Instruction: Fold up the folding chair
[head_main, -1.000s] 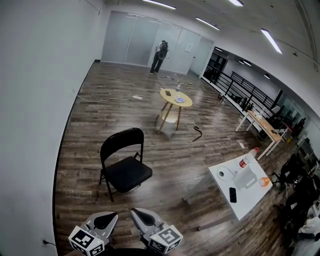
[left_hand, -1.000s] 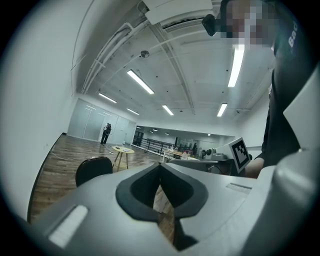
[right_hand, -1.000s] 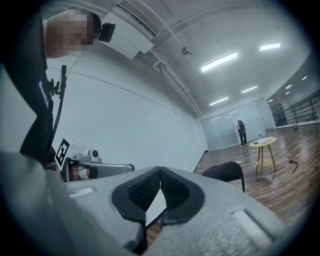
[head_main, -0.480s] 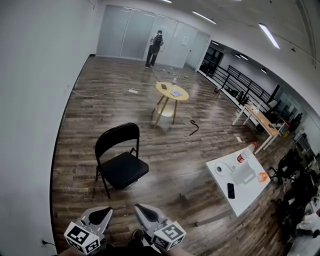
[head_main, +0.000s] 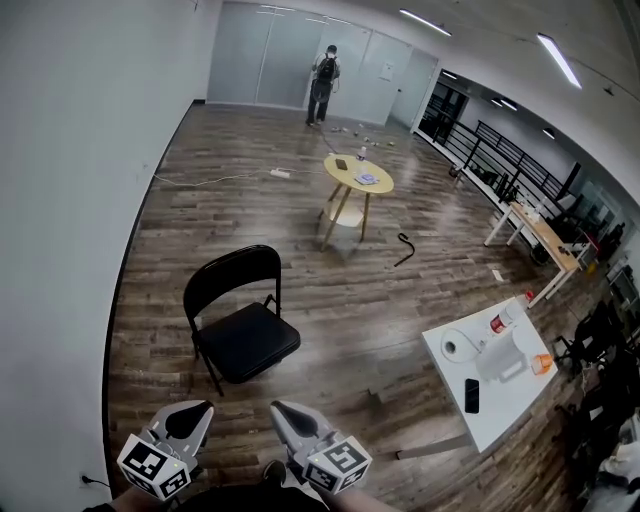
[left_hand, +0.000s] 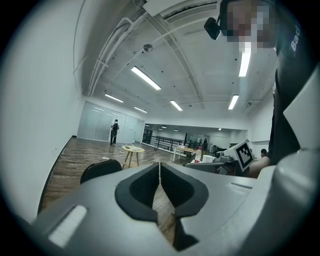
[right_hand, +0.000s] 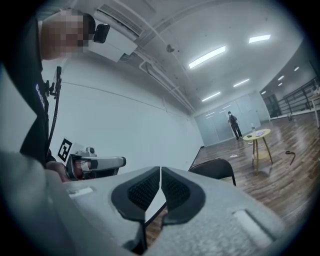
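The folding chair (head_main: 240, 320) stands open on the wood floor (head_main: 330, 330), a little ahead of me and to my left, not far from the white wall (head_main: 70, 200). It is black all over: a rounded backrest on a thin tube frame, a padded seat lying flat, and all four legs spread on the boards. The backrest is on the far side and the seat front turns towards me and to the right. Both tools sit low at the bottom of the head view, well short of the chair. The left tongs (head_main: 188, 418) are closed with nothing between them, and the right tongs (head_main: 290, 420) are closed and empty too. A strip of floor lies between them and the chair's front legs. Beyond the chair stands a round yellow surface (head_main: 358, 176) on wooden legs, with a few small items on top. A black object (head_main: 404, 250) lies on the floor just past it. To my right is a white surface (head_main: 490, 415) carrying a dark phone (head_main: 471, 395), a white roll (head_main: 455, 348) and an orange cup (head_main: 541, 364). A white cable (head_main: 200, 180) trails across the floor near the wall, and a person (head_main: 322, 85) stands at the far end of the room by the glass panels.
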